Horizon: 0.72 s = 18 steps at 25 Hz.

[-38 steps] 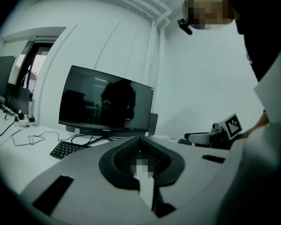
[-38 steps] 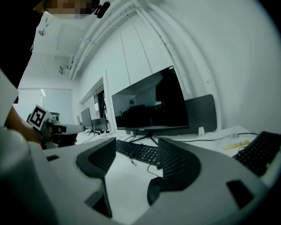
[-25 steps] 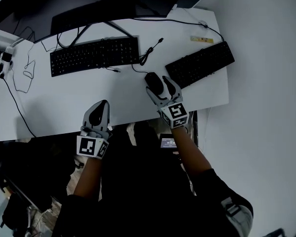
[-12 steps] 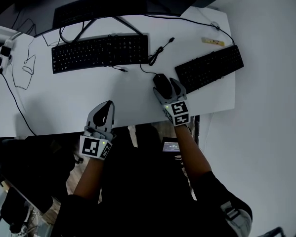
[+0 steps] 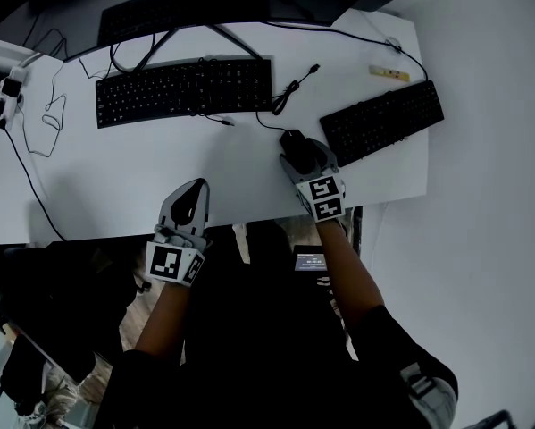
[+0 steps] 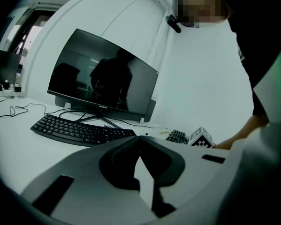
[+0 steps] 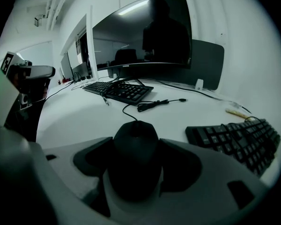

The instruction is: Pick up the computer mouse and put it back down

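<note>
Two grippers show: the right gripper (image 5: 301, 153) pinches the computer mouse (image 5: 290, 139) on the surface (image 5: 115, 172), so lifting likely comes next; the left gripper (image 5: 194, 191) idles, jaws pressed together.

- White table (image 5: 115, 186), front edge twd the person.
- Black kbd (image 5: 185, 90) at back-centre, lying roughly parallel to the back edge.
- 2nd black kbd (image 5: 383, 121) on the right, angled, near the right edge.
- Black mouse (image 5: 294, 142) btwn the two kbds, its cord running back twd the 1st kbd; can't tell if it rests on the top.
- Bundled black cable (image 5: 289, 88) just right of the 1st kbd.
- Small yellowish strip (image 5: 389, 73) behind the 2nd kbd.
- Monitor (image 5: 204, 3) along the back, its stand legs (image 5: 222, 38) on the top.
- Thin loose cables (image 5: 35, 132) at far left.
</note>
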Each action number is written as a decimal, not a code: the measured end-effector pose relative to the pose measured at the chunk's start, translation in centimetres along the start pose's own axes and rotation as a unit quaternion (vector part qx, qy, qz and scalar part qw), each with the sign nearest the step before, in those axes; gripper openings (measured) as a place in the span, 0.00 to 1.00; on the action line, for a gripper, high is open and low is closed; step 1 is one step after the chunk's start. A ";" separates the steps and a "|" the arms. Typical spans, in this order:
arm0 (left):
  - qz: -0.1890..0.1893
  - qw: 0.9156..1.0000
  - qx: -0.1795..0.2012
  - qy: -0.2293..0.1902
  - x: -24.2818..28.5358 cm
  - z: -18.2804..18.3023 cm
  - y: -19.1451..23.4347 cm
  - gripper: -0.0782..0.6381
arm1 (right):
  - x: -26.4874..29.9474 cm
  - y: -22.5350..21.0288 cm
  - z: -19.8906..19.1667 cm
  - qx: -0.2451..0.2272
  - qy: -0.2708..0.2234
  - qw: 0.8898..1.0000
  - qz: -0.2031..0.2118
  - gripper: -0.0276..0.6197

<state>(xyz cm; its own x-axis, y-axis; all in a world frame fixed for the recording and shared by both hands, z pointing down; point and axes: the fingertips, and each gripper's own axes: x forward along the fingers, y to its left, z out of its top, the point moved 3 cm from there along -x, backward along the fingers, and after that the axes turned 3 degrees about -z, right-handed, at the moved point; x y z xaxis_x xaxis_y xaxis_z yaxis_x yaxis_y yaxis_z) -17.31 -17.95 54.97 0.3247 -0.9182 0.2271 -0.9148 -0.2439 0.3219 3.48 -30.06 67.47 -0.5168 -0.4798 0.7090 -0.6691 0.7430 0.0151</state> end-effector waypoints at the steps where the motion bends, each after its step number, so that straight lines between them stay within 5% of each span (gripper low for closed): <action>1: 0.000 1.000 0.000 0.000 -0.1 0.0 0.0 0.10 | 0.0 0.0 -0.1 -0.001 0.001 1.000 0.000 0.53; 8: 0.005 1.000 -0.002 -0.005 -0.5 1.0 0.0 0.10 | -1.0 0.2 0.9 0.018 -0.016 1.000 0.012 0.52; 18: -0.011 0.999 0.011 -0.044 -1.2 4.9 -1.4 0.10 | -7.7 -0.2 6.9 0.028 -0.125 0.992 0.000 0.52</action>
<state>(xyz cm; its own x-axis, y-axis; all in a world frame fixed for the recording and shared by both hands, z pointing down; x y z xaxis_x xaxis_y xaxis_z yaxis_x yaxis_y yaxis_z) -17.58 -18.02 49.73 0.3230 -0.9361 0.1391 -0.9133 -0.2698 0.3053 3.88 -29.70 57.08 -0.6282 -0.5860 0.5118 -0.6942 0.7192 -0.0285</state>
